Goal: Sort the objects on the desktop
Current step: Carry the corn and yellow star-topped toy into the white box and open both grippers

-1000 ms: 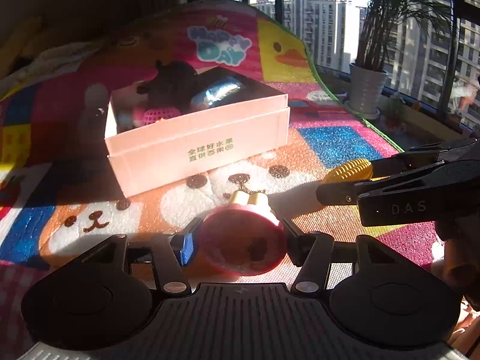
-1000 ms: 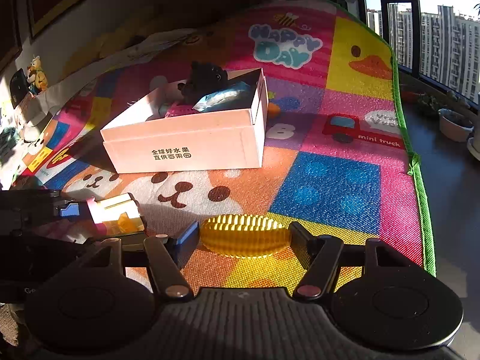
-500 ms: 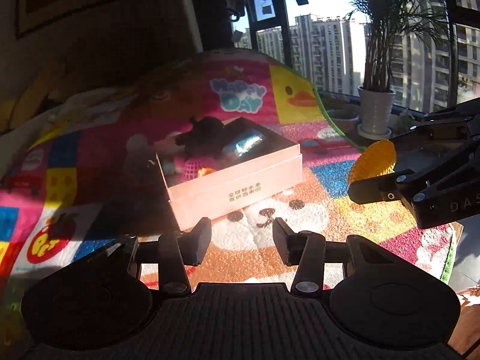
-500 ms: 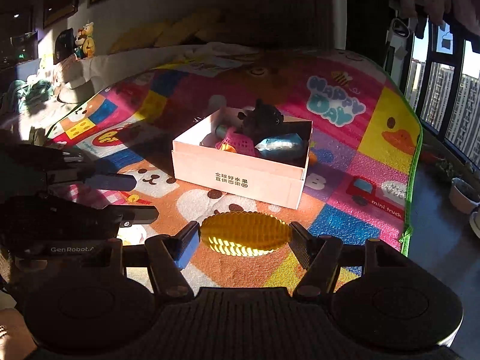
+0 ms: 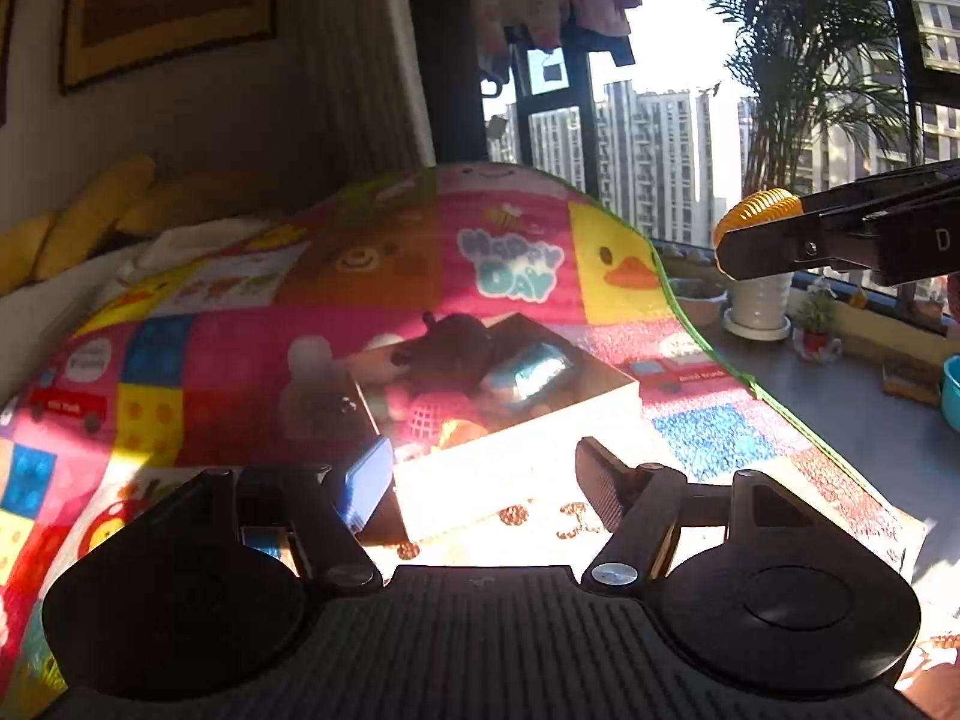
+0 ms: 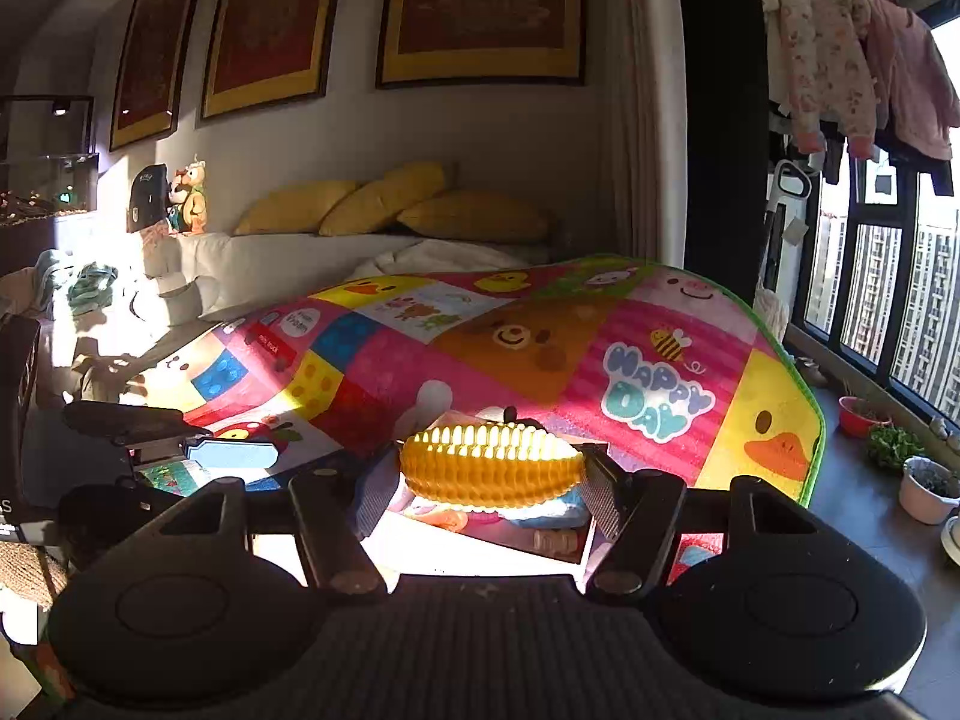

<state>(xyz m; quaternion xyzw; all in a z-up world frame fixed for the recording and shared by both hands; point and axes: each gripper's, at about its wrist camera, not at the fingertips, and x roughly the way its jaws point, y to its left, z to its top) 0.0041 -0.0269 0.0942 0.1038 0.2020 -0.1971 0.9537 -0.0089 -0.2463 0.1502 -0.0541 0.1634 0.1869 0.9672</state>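
Two tools in view, both raised over a patchwork play mat [image 5: 252, 360]. Left tool [image 5: 483, 480]: jaws parted and just opened wider, nothing between the pads, blue pad on one finger, ribbed black pad on the other. Framed in that gap, sunlit front wall of a pink cardboard box [image 5: 516, 468] resting on the mat. Inside the box: a dark plush toy [image 5: 450, 348], a shiny blue packet [image 5: 534, 372], a pink mesh item [image 5: 432, 414]; other contents too glared to tell. Right tool [image 6: 489, 483]: clamped end to end on a ribbed yellow corn-shaped toy [image 6: 492, 468], toy lying crosswise between the pads, held in the air above the box. From the left wrist view, same toy [image 5: 756, 210] at upper right, pinched in the black fingers, well above the mat. Beyond the mat: white sofa [image 6: 270, 264] with yellow cushions [image 6: 384, 198], framed pictures [image 6: 480, 6] on the wall, potted palm [image 5: 762, 300] by the window, clothes [image 6: 840, 48] hanging near the glass.
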